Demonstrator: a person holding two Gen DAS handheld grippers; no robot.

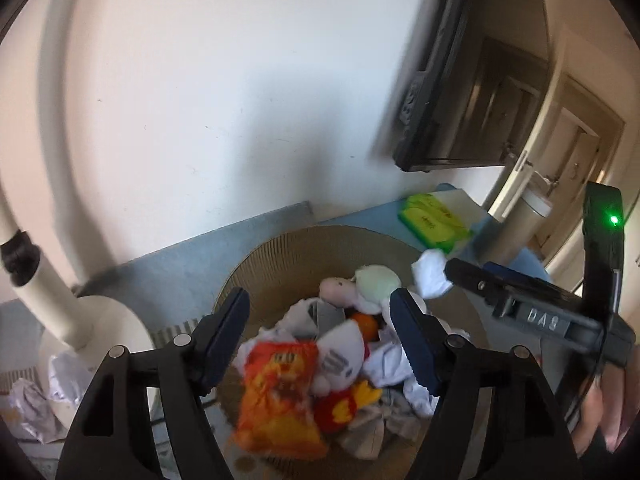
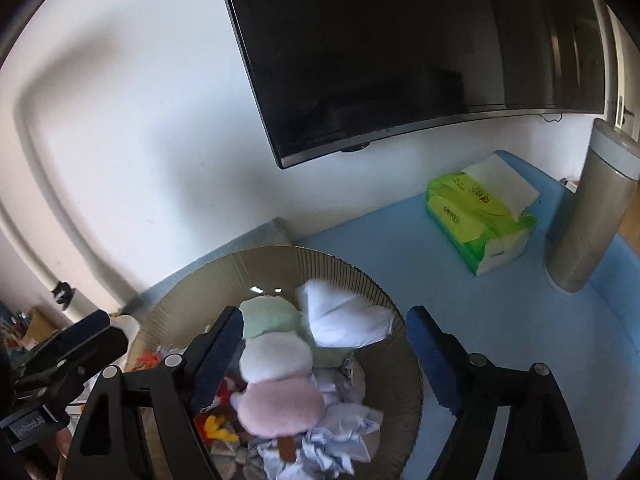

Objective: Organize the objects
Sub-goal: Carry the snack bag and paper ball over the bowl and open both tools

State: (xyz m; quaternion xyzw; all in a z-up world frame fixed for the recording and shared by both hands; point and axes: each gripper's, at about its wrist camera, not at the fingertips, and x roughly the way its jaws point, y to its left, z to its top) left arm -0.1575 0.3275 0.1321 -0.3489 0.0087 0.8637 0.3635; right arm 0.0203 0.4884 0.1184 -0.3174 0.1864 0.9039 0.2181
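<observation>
Ribbed tan basket (image 2: 360, 276) (heaped with toys (image 2: 280, 380))

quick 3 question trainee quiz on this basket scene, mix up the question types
1. True or false: the left gripper is clamped on the orange snack bag.
2. Which stands beside the green tissue pack on the blue surface? A) tall grey cylinder B) red mug C) glass vase
3. Fill in: the soft toys and crumpled paper lie in a round ribbed ___.

Key
1. False: its jaws stand open, the bag lying loose in the basket.
2. A, the cylinder.
3. Basket.
</observation>
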